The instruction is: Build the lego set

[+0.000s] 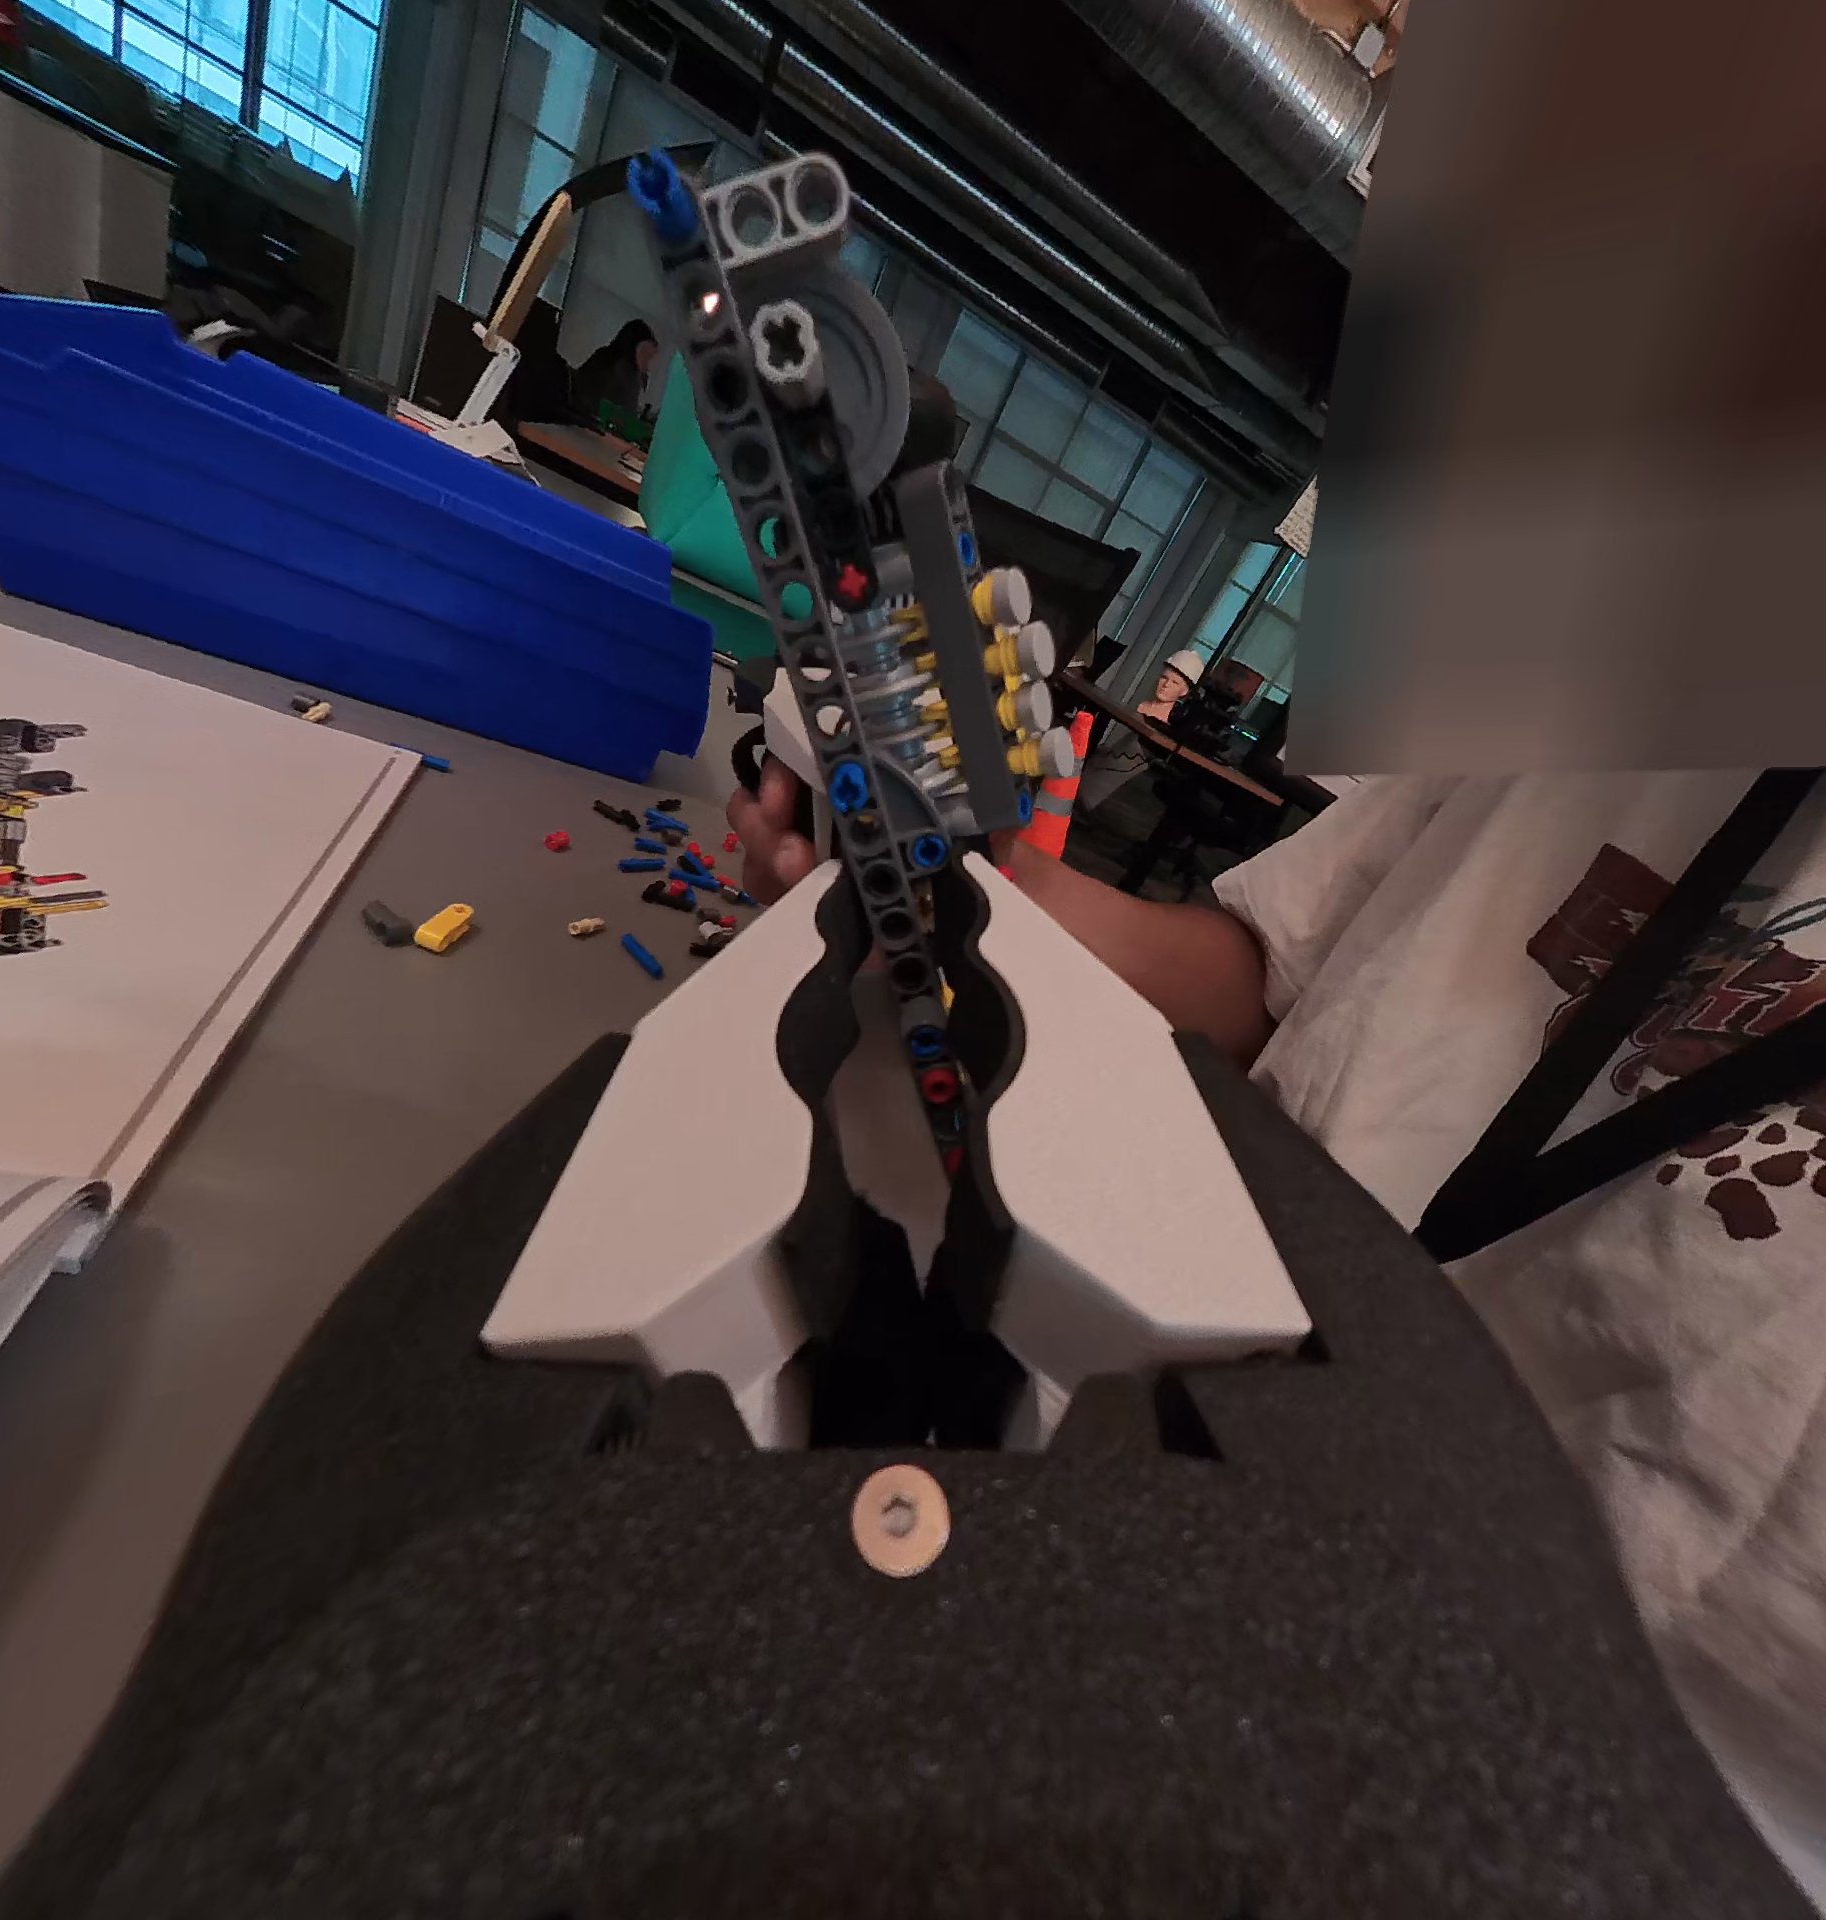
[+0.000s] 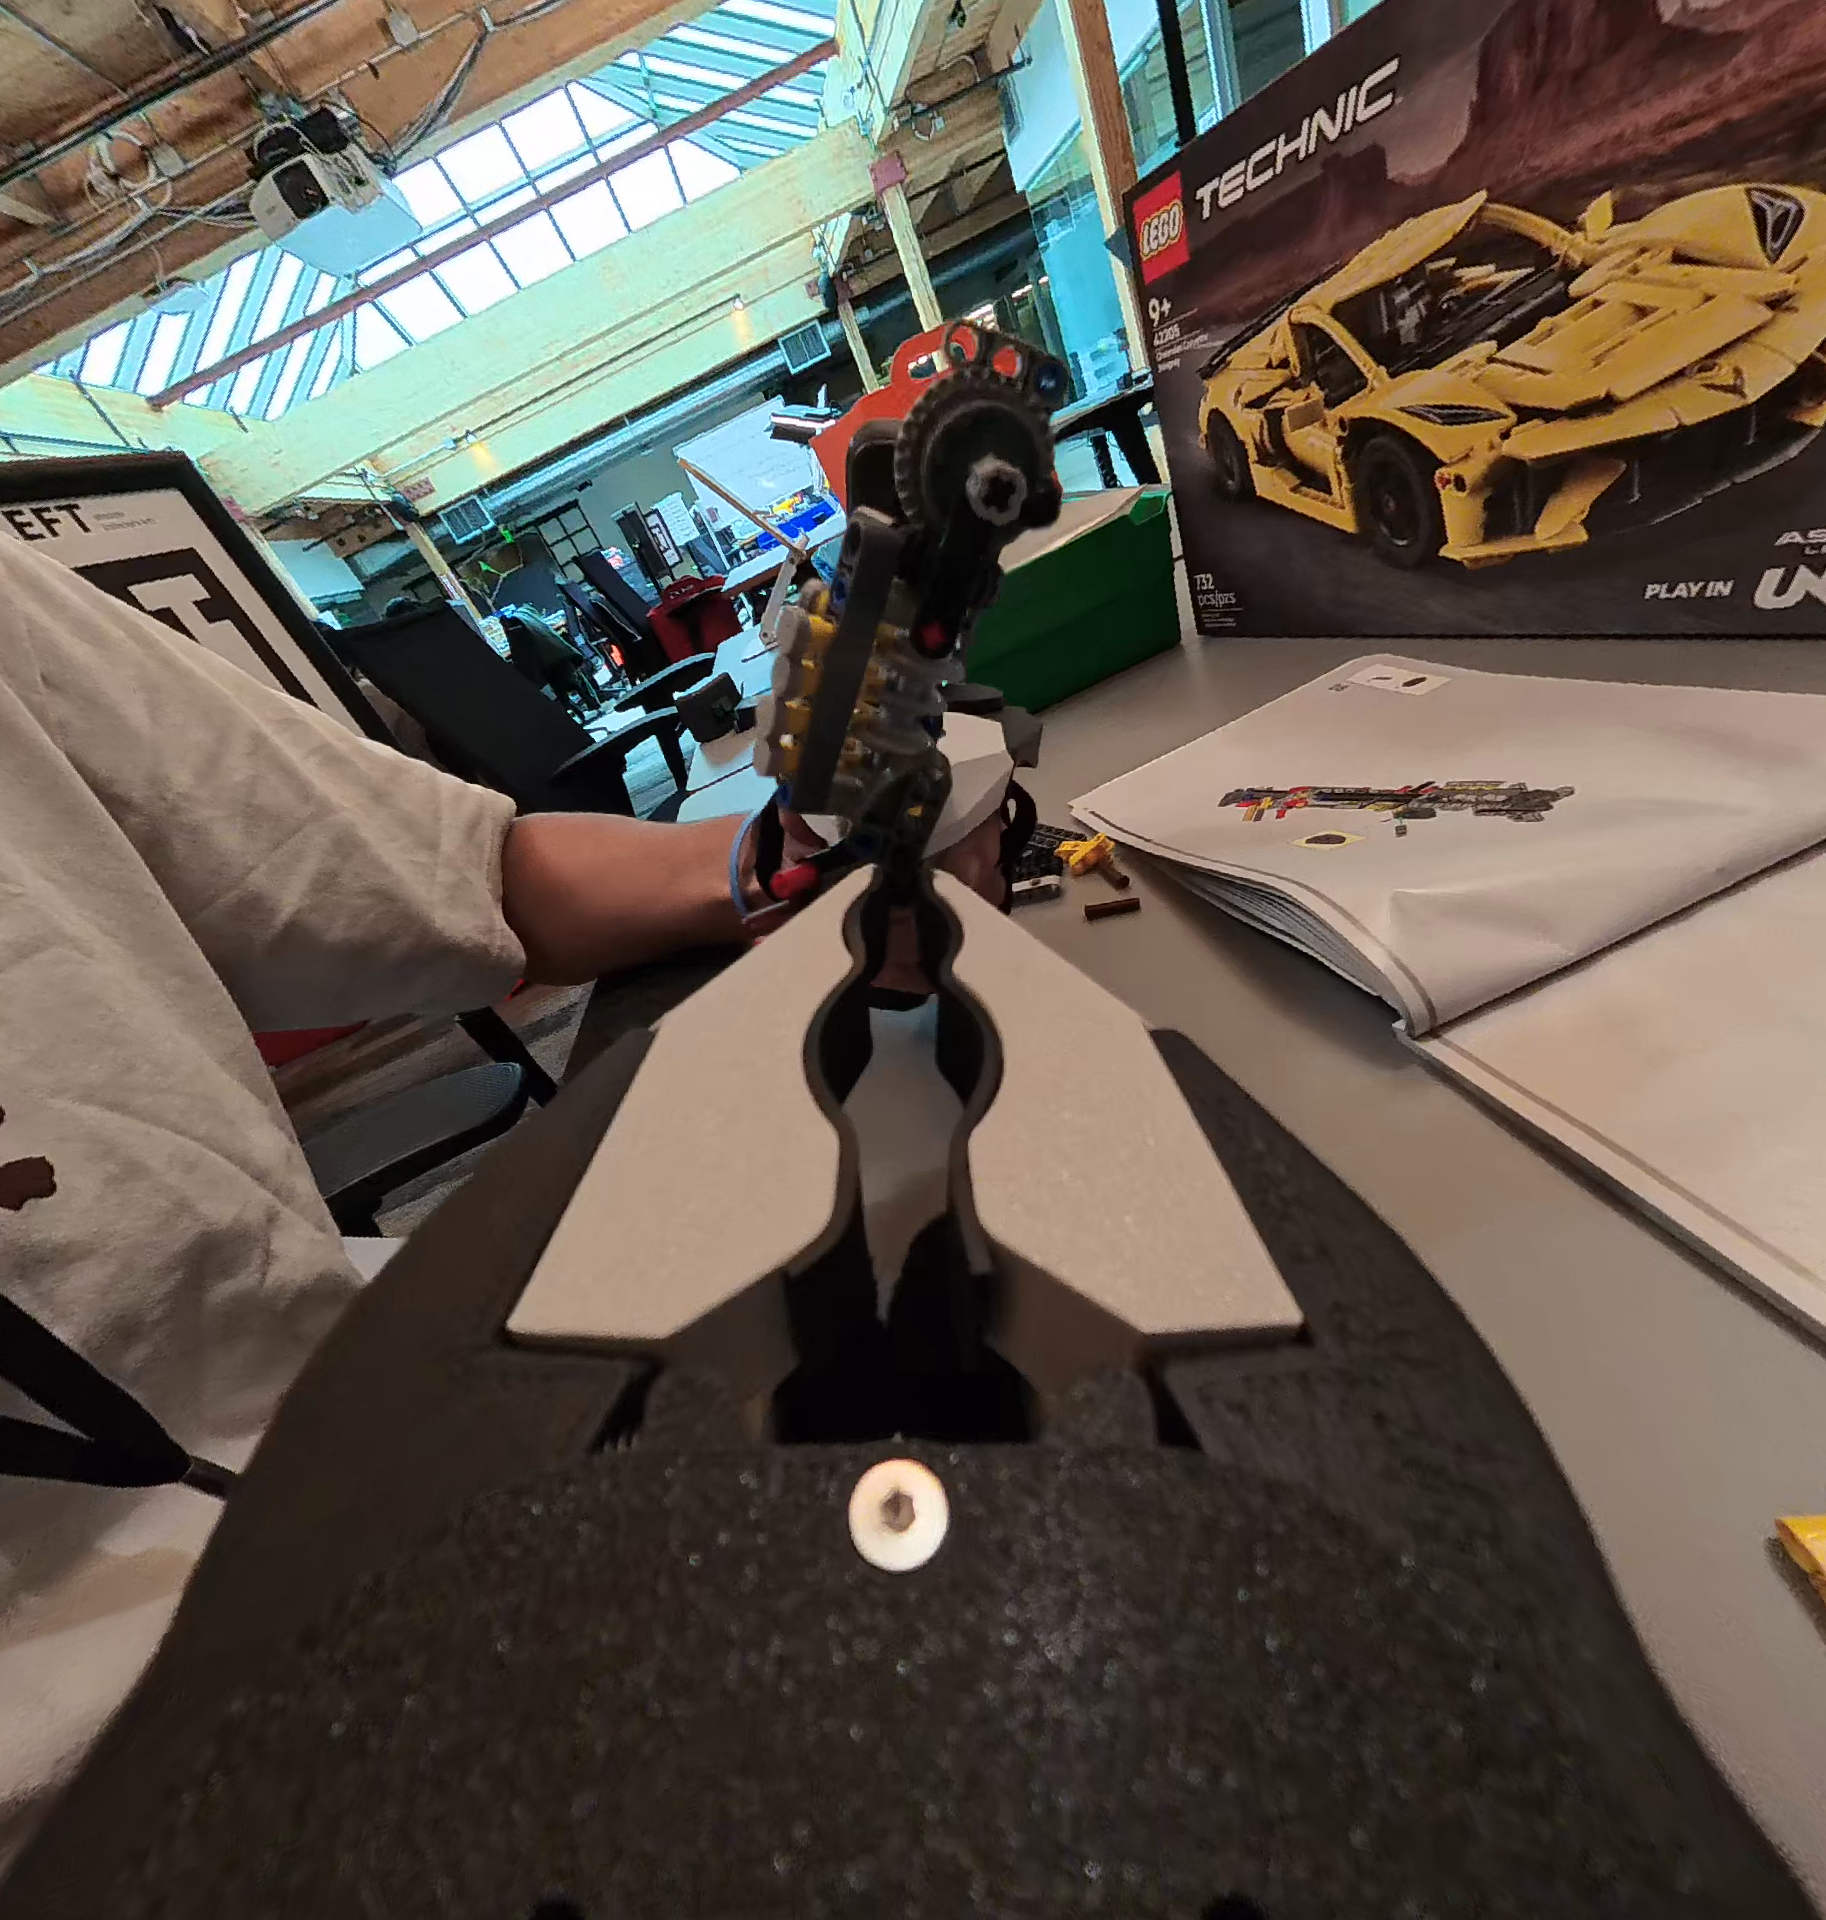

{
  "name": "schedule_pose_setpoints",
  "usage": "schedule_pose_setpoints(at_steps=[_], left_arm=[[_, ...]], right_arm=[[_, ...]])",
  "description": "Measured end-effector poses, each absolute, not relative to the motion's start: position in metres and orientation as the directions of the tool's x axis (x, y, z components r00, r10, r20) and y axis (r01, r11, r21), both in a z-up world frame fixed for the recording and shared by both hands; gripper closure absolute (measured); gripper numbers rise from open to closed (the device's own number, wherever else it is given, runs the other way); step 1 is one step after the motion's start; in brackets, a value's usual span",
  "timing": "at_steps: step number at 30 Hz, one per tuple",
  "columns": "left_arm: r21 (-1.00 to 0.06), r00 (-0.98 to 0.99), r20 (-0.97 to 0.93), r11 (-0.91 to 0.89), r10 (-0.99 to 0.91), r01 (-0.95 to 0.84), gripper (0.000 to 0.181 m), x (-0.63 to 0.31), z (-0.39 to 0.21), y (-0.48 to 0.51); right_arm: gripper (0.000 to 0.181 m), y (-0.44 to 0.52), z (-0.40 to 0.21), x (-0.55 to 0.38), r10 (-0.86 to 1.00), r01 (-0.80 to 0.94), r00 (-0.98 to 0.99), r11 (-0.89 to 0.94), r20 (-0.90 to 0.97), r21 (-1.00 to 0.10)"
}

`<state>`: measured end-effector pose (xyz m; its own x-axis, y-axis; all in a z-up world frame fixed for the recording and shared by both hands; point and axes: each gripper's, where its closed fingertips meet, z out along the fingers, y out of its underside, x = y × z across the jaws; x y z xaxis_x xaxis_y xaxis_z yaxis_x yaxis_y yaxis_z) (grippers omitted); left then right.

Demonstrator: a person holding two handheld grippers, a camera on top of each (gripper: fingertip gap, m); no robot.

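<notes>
Blue bin [image 1: 317, 520] behind lego assembly [image 1: 857, 582]

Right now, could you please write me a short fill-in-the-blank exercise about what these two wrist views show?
1. Both hand-held grippers are shut on the same half-built lego ____.
2. The bin behind the loose pieces on the table is ____.
3. The car pictured on the box is ____.
4. The instruction booklet lies ____ on the table.

Missing words: model; blue; yellow; open
</notes>
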<state>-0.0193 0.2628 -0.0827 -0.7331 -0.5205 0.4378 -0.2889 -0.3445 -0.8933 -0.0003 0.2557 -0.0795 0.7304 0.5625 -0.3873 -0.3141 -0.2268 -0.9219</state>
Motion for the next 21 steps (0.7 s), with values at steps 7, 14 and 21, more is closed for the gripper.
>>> schedule_pose_setpoints(at_steps=[7, 14, 21], left_arm=[[-0.915, -0.728, 0.400, -0.293, -0.557, -0.278, 0.171, -0.0211, -0.0867, 0.2608], [-0.918, -0.734, 0.392, -0.283, -0.555, -0.276, 0.171, -0.0226, -0.0867, 0.2592], [-0.918, -0.746, 0.393, -0.285, -0.538, -0.277, 0.171, -0.0250, -0.0858, 0.2565]], right_arm=[[0.178, 0.2539, -0.0844, -0.0032, 0.566, -0.278, 0.735, -0.249, -0.373, -0.928], [0.178, 0.2530, -0.0845, -0.0049, 0.570, -0.276, 0.733, -0.251, -0.372, -0.928], [0.178, 0.2510, -0.0826, -0.0081, 0.589, -0.287, 0.712, -0.253, -0.382, -0.924]])
